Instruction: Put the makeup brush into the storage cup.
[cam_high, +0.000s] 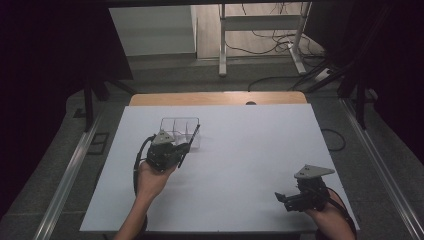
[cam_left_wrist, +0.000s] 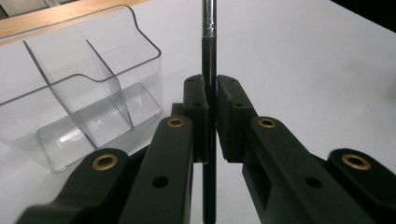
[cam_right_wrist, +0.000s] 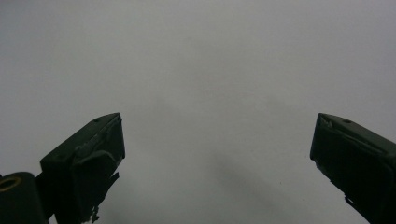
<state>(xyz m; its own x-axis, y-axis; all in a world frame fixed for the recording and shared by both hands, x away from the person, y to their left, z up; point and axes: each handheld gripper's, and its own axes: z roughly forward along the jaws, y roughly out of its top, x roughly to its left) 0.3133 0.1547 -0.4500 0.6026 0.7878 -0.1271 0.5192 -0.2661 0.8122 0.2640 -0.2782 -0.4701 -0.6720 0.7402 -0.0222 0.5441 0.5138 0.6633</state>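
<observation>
While left claw clamps a black brush, organizer at 10 o'clock; next prob. lower it in. Right claw wide open, empty.

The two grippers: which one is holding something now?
The left gripper: its jaws are shut on a thin black stick beside the clear divided box. The right gripper stands open above bare white table.

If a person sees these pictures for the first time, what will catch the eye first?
First, the left gripper, shut on a thin black stick with a silver end. Beside it stands a clear plastic box with dividers, empty, on the white table. The right gripper rests open near the table's front right corner.
</observation>
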